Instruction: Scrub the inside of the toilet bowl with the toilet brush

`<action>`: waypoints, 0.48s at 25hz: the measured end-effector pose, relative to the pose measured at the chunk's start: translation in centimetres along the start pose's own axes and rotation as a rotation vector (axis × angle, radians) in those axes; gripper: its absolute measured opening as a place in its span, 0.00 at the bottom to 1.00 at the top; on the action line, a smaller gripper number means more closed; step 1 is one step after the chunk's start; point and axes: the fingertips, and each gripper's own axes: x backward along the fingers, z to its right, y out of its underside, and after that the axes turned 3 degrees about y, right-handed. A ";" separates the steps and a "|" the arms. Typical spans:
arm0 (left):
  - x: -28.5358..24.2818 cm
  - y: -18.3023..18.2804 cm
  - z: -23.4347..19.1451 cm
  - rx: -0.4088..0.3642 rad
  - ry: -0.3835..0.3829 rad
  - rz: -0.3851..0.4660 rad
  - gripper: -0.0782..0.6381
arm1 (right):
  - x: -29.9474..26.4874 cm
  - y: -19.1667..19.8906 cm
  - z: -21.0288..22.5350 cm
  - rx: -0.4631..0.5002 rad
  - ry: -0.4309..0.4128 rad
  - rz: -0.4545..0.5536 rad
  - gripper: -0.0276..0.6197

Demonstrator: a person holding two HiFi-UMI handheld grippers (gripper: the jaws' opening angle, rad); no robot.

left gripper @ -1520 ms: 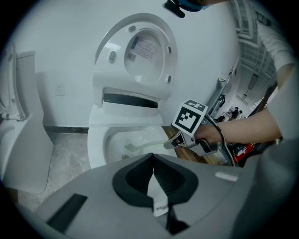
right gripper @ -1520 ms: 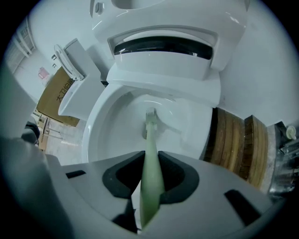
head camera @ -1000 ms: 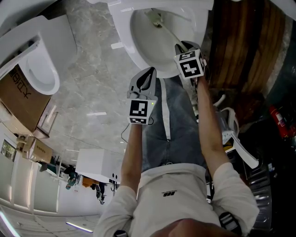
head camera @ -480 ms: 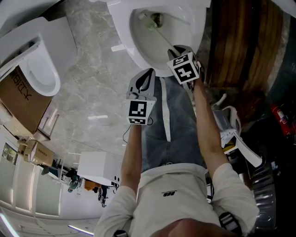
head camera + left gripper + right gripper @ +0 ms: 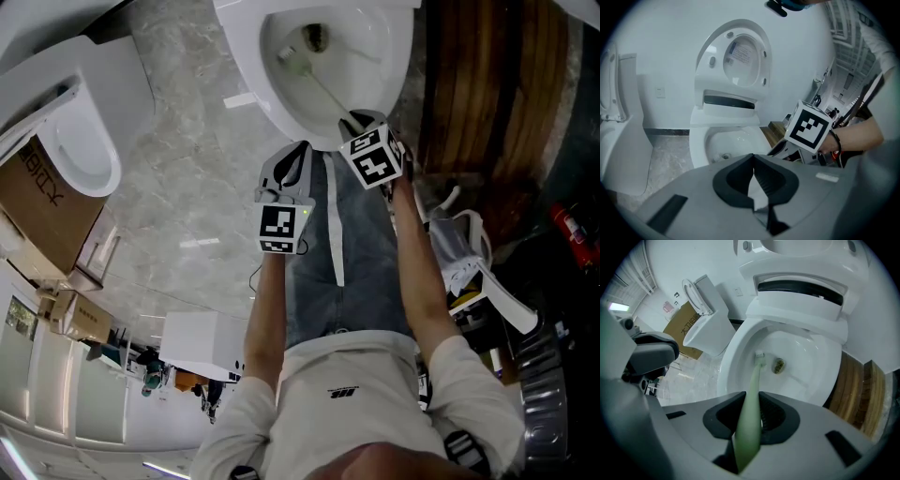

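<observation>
Right tongs (image 5: 750, 414) are clenched on the pale green handle of the toilet brush (image 5: 753, 390). The handle runs forward and down into the toilet bowl (image 5: 811, 357). The brush head rests against the inner wall, just beside the drain opening (image 5: 778, 365).

Left tongs (image 5: 753, 182) are closed with nothing between them, held over the person's lap near the front rim of the bowl.

The seat lid (image 5: 743, 56) stands raised. A second toilet (image 5: 84, 141) and a cardboard box (image 5: 37, 202) stand on the marble floor (image 5: 187, 187), well apart from the bowl.
</observation>
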 end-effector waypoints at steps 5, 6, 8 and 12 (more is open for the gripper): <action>0.2 0.3 0.4 -0.008 0.008 -0.003 0.12 | 0.5 2.0 -0.8 -0.013 -0.008 -0.018 0.16; 0.3 0.3 0.5 -0.010 0.009 -0.003 0.12 | 0.6 2.4 -0.8 -0.016 -0.009 -0.024 0.16; 0.3 0.3 0.6 -0.012 0.012 -0.003 0.12 | 0.7 3.1 -1.0 -0.025 -0.009 -0.036 0.16; 0.1 0.3 0.8 -0.016 0.018 -0.005 0.12 | 0.9 4.7 -1.0 -0.048 -0.007 -0.063 0.16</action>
